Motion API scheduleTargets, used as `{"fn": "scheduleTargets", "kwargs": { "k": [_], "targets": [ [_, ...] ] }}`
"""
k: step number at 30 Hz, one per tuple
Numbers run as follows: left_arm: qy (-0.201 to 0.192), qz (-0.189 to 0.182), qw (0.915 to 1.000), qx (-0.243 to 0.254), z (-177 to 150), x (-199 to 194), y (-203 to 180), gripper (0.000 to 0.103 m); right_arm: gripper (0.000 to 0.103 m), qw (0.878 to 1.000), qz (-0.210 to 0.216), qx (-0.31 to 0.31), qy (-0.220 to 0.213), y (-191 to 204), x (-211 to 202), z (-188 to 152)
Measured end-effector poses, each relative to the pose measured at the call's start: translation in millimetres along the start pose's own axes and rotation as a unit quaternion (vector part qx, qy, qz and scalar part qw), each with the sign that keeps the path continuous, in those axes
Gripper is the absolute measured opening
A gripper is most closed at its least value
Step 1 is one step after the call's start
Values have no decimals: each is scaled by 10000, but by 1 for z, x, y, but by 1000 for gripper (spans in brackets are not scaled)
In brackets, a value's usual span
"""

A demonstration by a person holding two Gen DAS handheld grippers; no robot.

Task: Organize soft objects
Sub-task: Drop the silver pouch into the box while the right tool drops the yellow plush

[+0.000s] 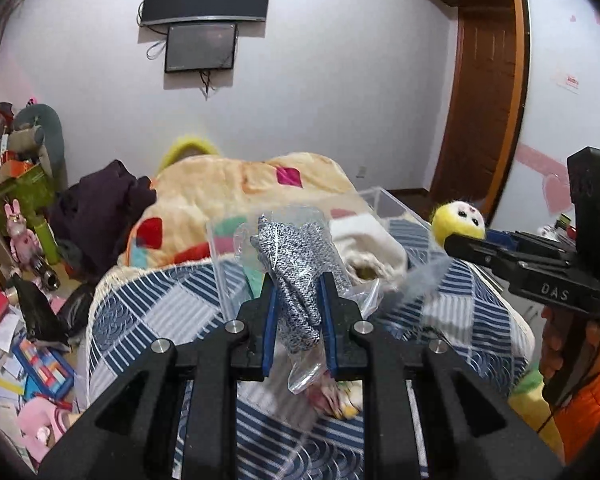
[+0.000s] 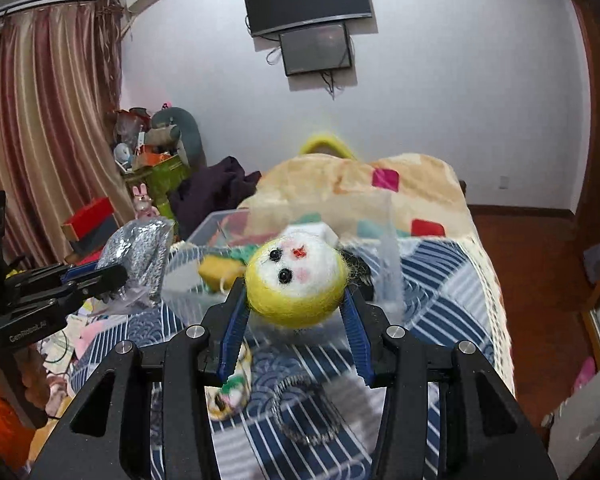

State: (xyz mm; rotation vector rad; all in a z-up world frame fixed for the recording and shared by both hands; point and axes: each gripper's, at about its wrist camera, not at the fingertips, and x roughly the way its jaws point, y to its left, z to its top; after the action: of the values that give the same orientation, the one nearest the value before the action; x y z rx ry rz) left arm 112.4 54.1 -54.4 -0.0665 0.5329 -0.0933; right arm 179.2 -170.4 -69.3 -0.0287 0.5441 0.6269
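My left gripper [image 1: 298, 304] is shut on a grey knit item in a clear plastic bag [image 1: 300, 268], held above the bed; the bag also shows in the right wrist view [image 2: 136, 256]. My right gripper [image 2: 296, 320] is shut on a yellow and white felt ball toy with a face [image 2: 296, 284], held up in front of a clear plastic box [image 2: 392, 256]. The toy also shows in the left wrist view [image 1: 458, 220], at the tip of the right gripper [image 1: 452, 242]. The box [image 1: 396, 208] holds a white soft item [image 1: 364, 240] and a yellow soft piece [image 2: 220, 268].
A blue and white patterned bedspread [image 1: 160, 304] covers the bed, with a peach blanket [image 1: 236, 188] heaped behind. A small soft toy [image 2: 232, 392] and a metal coil [image 2: 304, 412] lie on the bed. Clutter fills the floor [image 1: 16, 344] on the left. A wooden door [image 1: 488, 92] stands right.
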Motion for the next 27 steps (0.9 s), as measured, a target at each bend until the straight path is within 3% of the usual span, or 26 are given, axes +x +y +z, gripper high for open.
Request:
{"fn": "scheduleTargets", "kwargs": {
  "k": [5,12,17,27],
  "targets": [
    [169,151,9997,-43,8,32,15,19,42,9999,63,-52,94,7,20,7],
    [641,253,9975,-169,1,75,26,19,42,9982,152,-196,538,17,58,8],
    [673,233,9971,-258,-4,82,31,20,42,9957,189,-253,870,21,79,1],
    [835,200,9961,-219,-7,77,28,26,46,9949,106,-443,899,25,75,0]
  ]
}}
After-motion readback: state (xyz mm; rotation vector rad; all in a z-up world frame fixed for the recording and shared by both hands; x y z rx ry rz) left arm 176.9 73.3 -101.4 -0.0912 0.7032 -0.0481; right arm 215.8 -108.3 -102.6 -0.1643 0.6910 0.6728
